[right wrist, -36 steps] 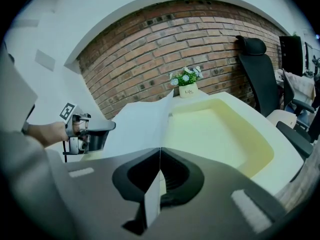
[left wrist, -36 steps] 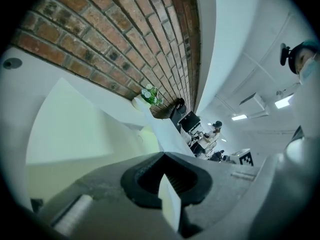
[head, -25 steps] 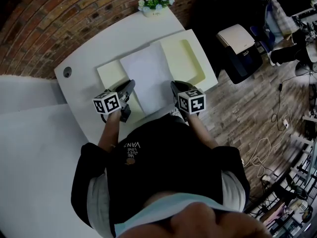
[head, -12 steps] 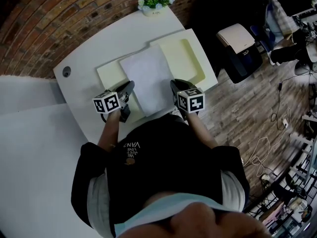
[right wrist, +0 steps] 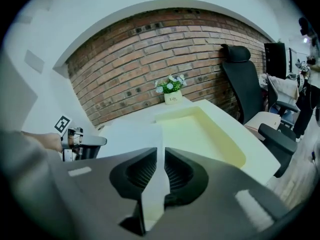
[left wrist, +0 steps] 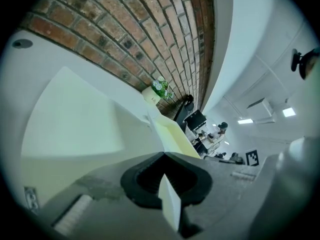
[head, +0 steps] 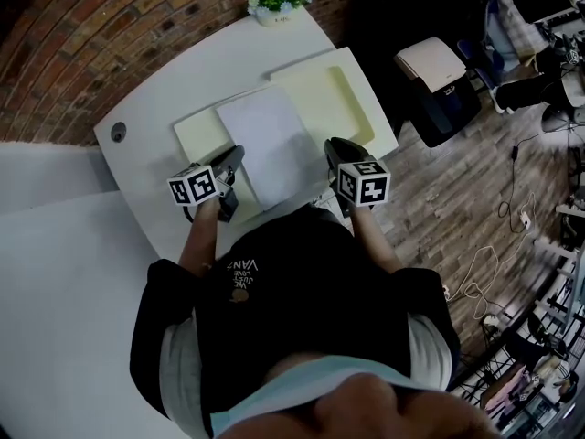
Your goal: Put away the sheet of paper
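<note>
Sheet of paper (head: 263,143): a white sheet in the middle of the desk. Its near edge is taken up at both corners, and its far part lies between two pale yellow pieces.
Left gripper (left wrist: 163,160): at the sheet's near left corner. The jaws are pressed together on the paper, which shows edge-on as a thin white strip in the bite.
Right gripper (right wrist: 161,156): at the sheet's near right corner. The jaws are drawn to a narrow slit with the paper running through it, so they are clamped on the sheet.
Shallow tray (head: 370,103): pale yellow with a raised rim. It lies just to the right of the sheet, and its recess holds nothing.
Flat panel (head: 196,137): pale yellow, at the sheet's left, partly covered by the paper.
Desk (head: 151,186): a white top with rounded corners that carries all of the above. A round cable hole (head: 117,133) sits near its left edge.
Flower pot (head: 277,0): a small white pot with pale blooms, at the desk's far edge by the brick wall (head: 110,26).
Office chair (right wrist: 239,81): black, standing beyond the tray, off the desk's right side.
</note>
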A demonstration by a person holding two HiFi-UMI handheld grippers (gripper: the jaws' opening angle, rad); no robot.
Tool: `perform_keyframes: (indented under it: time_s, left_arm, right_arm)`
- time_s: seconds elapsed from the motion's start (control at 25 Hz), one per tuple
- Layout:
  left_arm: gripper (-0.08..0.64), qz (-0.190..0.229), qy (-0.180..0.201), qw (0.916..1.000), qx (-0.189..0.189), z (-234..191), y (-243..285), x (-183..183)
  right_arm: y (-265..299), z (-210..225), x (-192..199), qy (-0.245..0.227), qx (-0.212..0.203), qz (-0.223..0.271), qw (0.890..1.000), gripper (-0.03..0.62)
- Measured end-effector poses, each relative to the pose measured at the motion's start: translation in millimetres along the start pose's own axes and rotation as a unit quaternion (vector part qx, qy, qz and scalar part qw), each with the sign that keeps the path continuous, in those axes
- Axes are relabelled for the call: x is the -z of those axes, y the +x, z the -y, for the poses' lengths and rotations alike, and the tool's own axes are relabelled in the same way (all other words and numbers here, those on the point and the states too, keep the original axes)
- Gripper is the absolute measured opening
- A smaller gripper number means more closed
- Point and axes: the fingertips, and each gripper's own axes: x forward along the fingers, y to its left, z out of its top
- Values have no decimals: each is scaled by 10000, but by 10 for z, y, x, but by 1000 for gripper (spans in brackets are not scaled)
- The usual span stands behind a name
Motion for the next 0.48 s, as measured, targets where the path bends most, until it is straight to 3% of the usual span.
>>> perform_keyframes:
  time_s: [0.48]
  left_arm:
    - [0, 45, -252, 9996, 112, 19, 172, 13]
  right_arm:
    - [-318, 293, 36, 240, 371, 227, 9988, 40]
